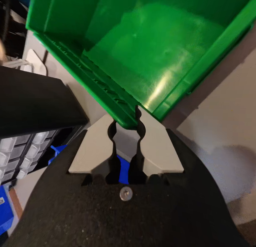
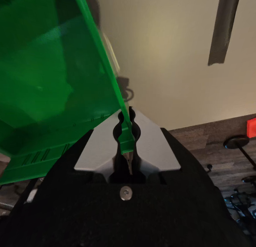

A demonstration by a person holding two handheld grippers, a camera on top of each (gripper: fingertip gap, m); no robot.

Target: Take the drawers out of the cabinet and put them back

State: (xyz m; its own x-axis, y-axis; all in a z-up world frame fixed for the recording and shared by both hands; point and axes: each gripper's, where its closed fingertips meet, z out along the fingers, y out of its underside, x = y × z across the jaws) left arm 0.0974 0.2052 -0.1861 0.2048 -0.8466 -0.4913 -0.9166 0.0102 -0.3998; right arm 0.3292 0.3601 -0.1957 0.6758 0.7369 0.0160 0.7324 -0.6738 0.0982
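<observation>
A green plastic drawer is held in the air, tilted, between both grippers. My left gripper is shut on the drawer's near left corner rim. My right gripper is shut on the drawer's right side wall, which runs between its black pads. The same green drawer fills the left of the right wrist view. The drawer's inside looks empty. A black cabinet with small grey drawers stands at the left below the green drawer.
A blue bin shows under the left gripper and another blue piece at the far left. A pale wall is behind. On the wood floor at right lie a red object, a black round base and cables.
</observation>
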